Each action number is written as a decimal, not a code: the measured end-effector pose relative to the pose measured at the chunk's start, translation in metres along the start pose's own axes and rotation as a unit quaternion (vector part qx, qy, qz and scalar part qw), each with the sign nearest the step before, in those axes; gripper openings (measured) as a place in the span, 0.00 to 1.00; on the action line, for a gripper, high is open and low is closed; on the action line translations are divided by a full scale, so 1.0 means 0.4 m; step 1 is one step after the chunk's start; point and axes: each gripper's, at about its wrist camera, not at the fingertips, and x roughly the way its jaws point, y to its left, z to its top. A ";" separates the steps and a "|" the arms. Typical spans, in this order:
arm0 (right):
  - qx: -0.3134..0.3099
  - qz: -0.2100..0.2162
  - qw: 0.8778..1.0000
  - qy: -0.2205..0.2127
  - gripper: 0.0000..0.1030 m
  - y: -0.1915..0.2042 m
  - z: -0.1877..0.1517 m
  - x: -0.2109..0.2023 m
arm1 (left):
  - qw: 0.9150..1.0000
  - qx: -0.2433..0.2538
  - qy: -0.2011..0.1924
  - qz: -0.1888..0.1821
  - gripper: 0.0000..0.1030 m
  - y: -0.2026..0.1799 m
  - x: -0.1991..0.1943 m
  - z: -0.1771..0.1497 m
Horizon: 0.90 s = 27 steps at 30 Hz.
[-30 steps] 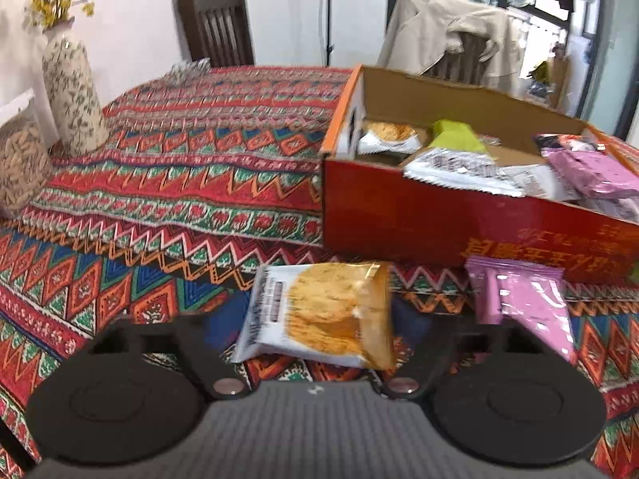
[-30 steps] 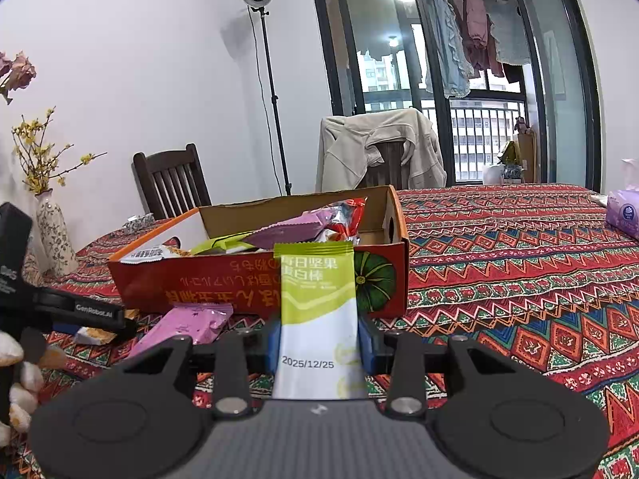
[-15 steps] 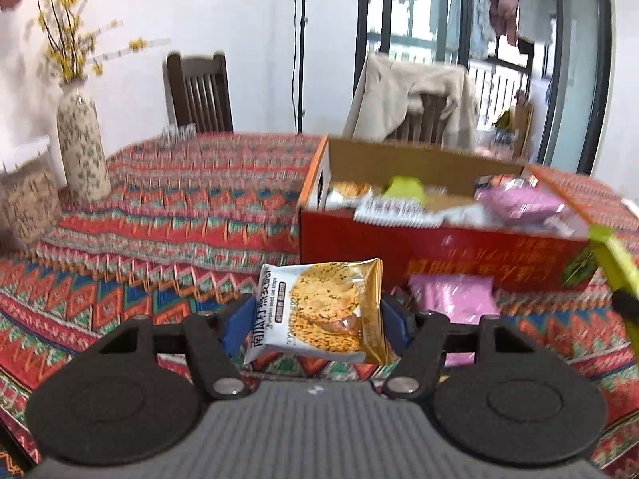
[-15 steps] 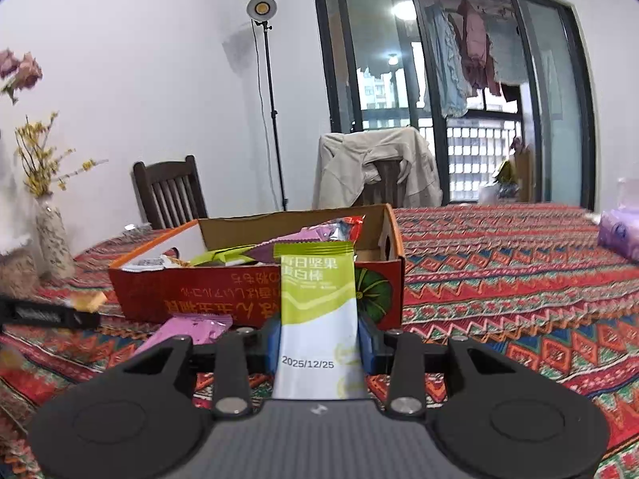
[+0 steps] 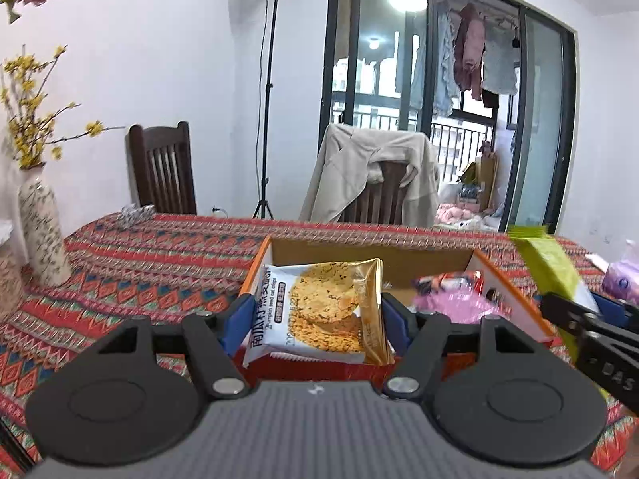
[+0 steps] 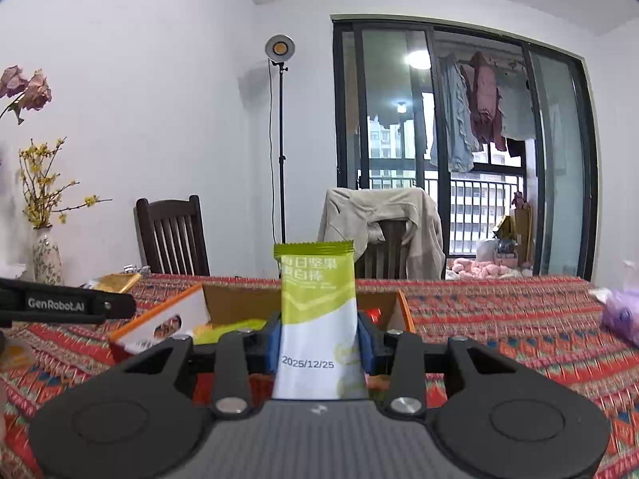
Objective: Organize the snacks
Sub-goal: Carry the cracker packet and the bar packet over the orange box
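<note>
My left gripper (image 5: 315,325) is shut on a white and gold cracker packet (image 5: 319,311), held up in front of the open orange cardboard box (image 5: 515,299). The box holds pink and red snack packets (image 5: 451,291). My right gripper (image 6: 319,335) is shut on a green and white nut bar packet (image 6: 317,319), upright, also raised before the box (image 6: 159,319). In the left wrist view the right gripper and its green packet (image 5: 547,263) show at the right edge. The left gripper's arm (image 6: 68,305) crosses the left side of the right wrist view.
The table carries a red patterned cloth (image 5: 139,271). A vase with yellow flowers (image 5: 40,231) stands at the left. Two chairs (image 6: 171,235), one draped with a beige jacket (image 6: 383,215), stand behind the table beside a lamp stand. A purple tissue pack (image 6: 623,311) lies at the right.
Both grippers have risen with their packets and tilted up toward level. The cracker packet left the tablecloth and now hangs before the box opening. The pink packet on the cloth has dropped out of view.
</note>
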 end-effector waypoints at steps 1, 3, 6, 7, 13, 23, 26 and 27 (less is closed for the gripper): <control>0.001 0.001 1.000 0.002 0.36 -0.001 0.011 0.019 | 1.000 0.000 -0.002 -0.002 0.66 -0.006 0.010 0.008; 0.005 0.004 1.000 0.007 0.36 -0.004 0.032 0.058 | 1.000 0.000 -0.006 -0.002 0.66 -0.014 0.034 0.019; 0.008 0.004 1.000 0.014 0.36 -0.004 0.053 0.115 | 1.000 -0.006 -0.005 -0.003 0.66 -0.018 0.078 0.033; 0.008 0.004 1.000 0.016 0.36 -0.002 0.059 0.135 | 1.000 -0.009 -0.004 -0.003 0.66 -0.019 0.093 0.035; 0.033 -0.002 0.999 0.025 0.36 -0.006 0.047 0.238 | 1.000 -0.027 -0.005 0.007 0.66 -0.015 0.189 0.028; 0.040 0.003 0.998 0.041 0.36 -0.029 0.003 0.279 | 0.999 -0.033 -0.005 0.000 0.66 0.014 0.238 -0.007; 0.036 0.000 0.998 0.048 0.37 -0.026 -0.002 0.286 | 0.999 -0.041 -0.010 -0.004 0.70 0.022 0.237 -0.014; 0.034 -0.002 0.998 0.049 0.38 -0.024 -0.004 0.286 | 0.999 -0.043 -0.012 -0.003 0.73 0.022 0.233 -0.016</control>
